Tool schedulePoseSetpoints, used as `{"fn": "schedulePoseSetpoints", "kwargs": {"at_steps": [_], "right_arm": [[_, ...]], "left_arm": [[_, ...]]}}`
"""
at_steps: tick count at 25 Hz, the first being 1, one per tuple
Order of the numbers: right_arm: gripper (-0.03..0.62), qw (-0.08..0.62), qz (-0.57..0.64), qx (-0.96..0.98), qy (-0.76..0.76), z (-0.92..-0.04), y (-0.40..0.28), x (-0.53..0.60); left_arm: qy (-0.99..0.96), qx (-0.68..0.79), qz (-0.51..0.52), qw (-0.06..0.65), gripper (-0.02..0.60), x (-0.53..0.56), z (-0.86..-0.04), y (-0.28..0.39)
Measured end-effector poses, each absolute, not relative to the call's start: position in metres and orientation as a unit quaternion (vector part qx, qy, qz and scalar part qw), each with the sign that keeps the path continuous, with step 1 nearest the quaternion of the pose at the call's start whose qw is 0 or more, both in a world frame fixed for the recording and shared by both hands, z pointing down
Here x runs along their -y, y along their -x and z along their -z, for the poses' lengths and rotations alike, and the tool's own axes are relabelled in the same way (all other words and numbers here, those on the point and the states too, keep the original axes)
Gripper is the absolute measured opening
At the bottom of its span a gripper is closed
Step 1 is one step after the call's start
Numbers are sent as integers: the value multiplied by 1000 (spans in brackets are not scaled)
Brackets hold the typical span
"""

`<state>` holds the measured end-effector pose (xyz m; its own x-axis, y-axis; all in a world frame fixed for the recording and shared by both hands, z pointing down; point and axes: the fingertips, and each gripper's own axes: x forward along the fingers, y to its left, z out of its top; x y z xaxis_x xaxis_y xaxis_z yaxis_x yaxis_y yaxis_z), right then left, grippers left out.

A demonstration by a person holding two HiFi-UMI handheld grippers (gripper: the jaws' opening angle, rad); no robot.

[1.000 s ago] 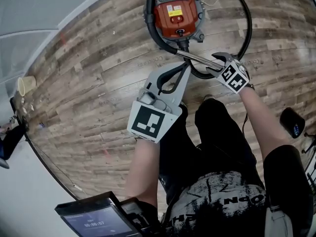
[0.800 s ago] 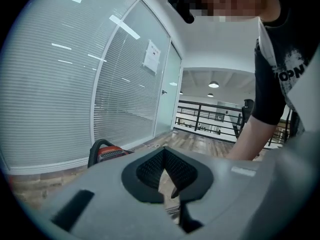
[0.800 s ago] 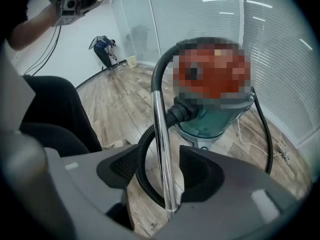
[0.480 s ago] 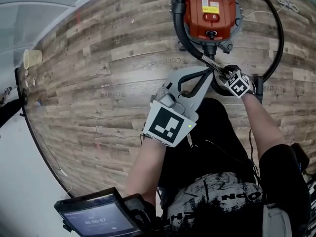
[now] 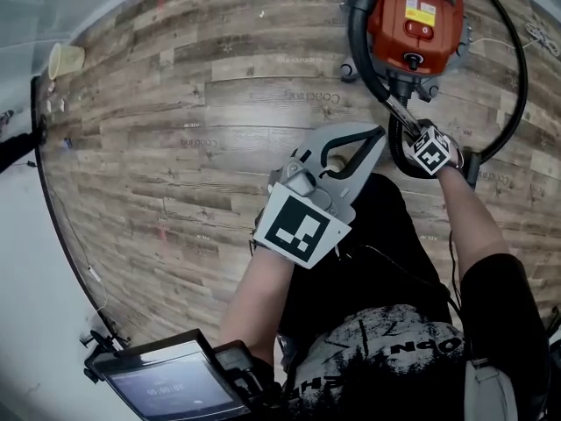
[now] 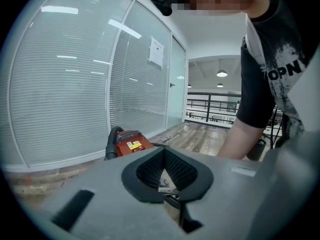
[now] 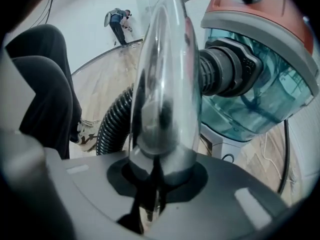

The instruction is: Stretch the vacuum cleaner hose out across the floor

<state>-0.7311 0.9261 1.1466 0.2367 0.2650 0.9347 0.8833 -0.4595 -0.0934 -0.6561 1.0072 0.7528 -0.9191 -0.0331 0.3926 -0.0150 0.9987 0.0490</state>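
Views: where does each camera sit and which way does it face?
Head view: on the head, steeply down at floor, vacuum cleaner, left gripper, right gripper, arms, legs.
Left gripper view: over its shut jaws, nearly level toward glass wall; forearm shows.
Right gripper view: down along jaws that have just closed on the metal tube; legs show.
Shared: all three show the vacuum cleaner.

Bottom centre: right gripper [image 7: 152, 184], jaws just closed, pressed onto chrome tube [image 7: 162, 84] running up mid-frame. Lower left: ribbed black hose [image 7: 112, 126] beside black-trousered legs [image 7: 40, 89]. Upper right: vacuum cleaner [image 7: 260, 59], orange lid, translucent teal bin.
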Motion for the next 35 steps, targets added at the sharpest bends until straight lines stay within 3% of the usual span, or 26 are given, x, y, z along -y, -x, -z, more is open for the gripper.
{"fn": "schedulePoseSetpoints", "kwargs": {"at_steps": [8, 20, 25, 28, 30, 35], "right_arm": [[71, 349, 400, 395, 750, -1056, 722, -912], [67, 335, 305, 398, 798, -772, 730, -884], [69, 320, 258, 421, 808, -693, 748, -886], [67, 303, 250, 440, 807, -622, 746, -880], [69, 291, 250, 455, 804, -570, 741, -877], [71, 277, 255, 480, 793, -508, 740, -870]], "left_arm": [[-55, 981, 72, 170, -1, -995, -693, 664], [-63, 976, 161, 130, 0, -984, -504, 680], [-97, 969, 175, 144, 0, -965, -494, 708], [-137, 959, 192, 155, 52, -945, -466, 719], [-175, 951, 200, 157, 121, -928, -438, 724], [-259, 938, 212, 94, 216, -892, -380, 760]]}}
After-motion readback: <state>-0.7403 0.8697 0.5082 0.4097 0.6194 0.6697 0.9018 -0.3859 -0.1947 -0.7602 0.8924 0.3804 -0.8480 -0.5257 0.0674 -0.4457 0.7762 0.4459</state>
